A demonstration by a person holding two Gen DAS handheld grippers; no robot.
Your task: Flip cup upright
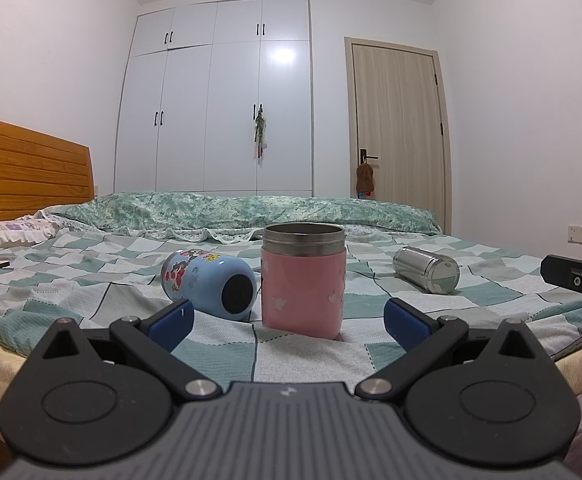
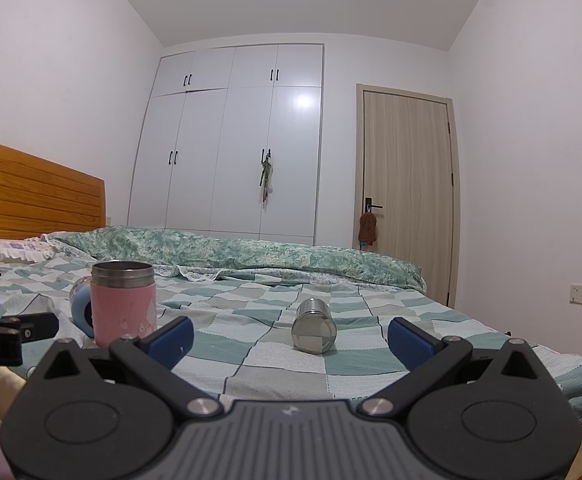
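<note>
Ahead on the checked bedsheet (image 1: 91, 280), a pink cup (image 1: 303, 288) stands upright at twelve o'clock of the left gripper (image 1: 287, 320), with a blue cup (image 1: 209, 282) lying beside it at ten. Both the left and right gripper (image 2: 289, 338) gape wide, empty. Only the right view centres the steel cup (image 2: 314, 330), lying at twelve.

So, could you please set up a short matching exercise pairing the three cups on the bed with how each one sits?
Things:
1. pink cup
2. blue cup
3. steel cup

States:
A. on its side, dark base facing the left camera
B. upright, steel rim on top
C. on its side, alone to the right

Pairs: 1-B, 2-A, 3-C
</note>
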